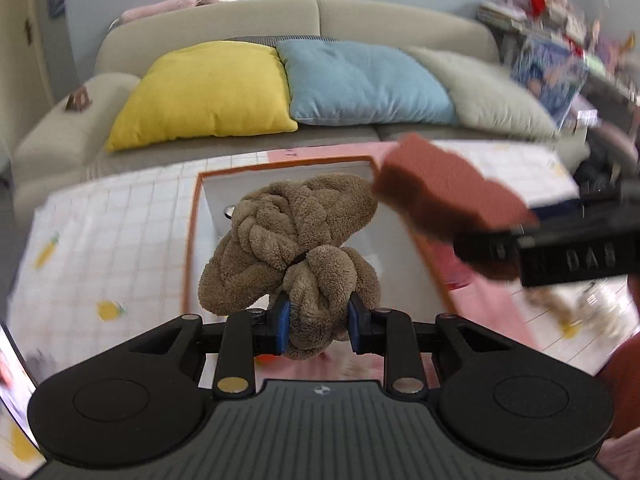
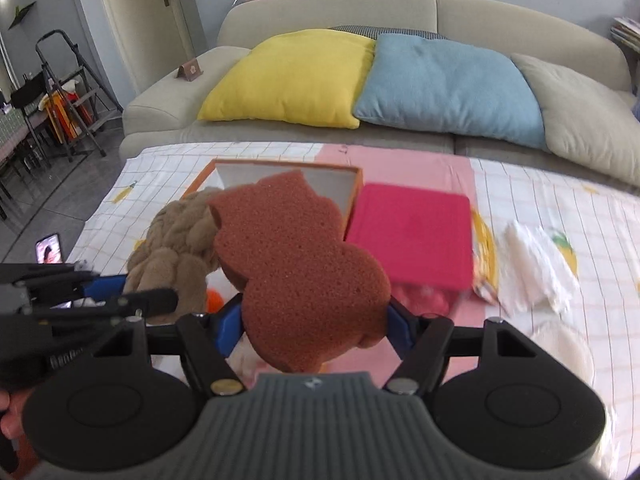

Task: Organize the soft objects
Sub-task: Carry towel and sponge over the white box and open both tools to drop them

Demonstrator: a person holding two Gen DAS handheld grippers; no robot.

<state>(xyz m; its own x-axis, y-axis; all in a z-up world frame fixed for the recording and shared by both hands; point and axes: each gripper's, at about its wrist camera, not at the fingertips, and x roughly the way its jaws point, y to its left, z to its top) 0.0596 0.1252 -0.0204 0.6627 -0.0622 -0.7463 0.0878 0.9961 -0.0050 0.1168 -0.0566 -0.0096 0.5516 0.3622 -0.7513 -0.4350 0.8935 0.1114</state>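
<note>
My left gripper (image 1: pixel 319 326) is shut on a brown fluffy knotted plush (image 1: pixel 294 236), which hangs above an open orange-rimmed box (image 1: pixel 191 240) with a white inside. The plush (image 2: pixel 176 248) also shows at the left of the right wrist view, beside the left gripper (image 2: pixel 120 292). My right gripper (image 2: pixel 314 326) is shut on a reddish-brown bear-shaped sponge (image 2: pixel 296 264), held over the same box (image 2: pixel 356 188). That sponge (image 1: pixel 444 192) enters the left wrist view from the right, next to the plush.
A pink square pad (image 2: pixel 412 236) lies right of the box, white cloths (image 2: pixel 536 268) farther right. A phone (image 2: pixel 50 254) rests at the table's left edge. Behind the checked tablecloth (image 2: pixel 560 208) stands a sofa (image 2: pixel 400 8) with yellow (image 2: pixel 292 76), blue (image 2: pixel 448 84) and beige cushions.
</note>
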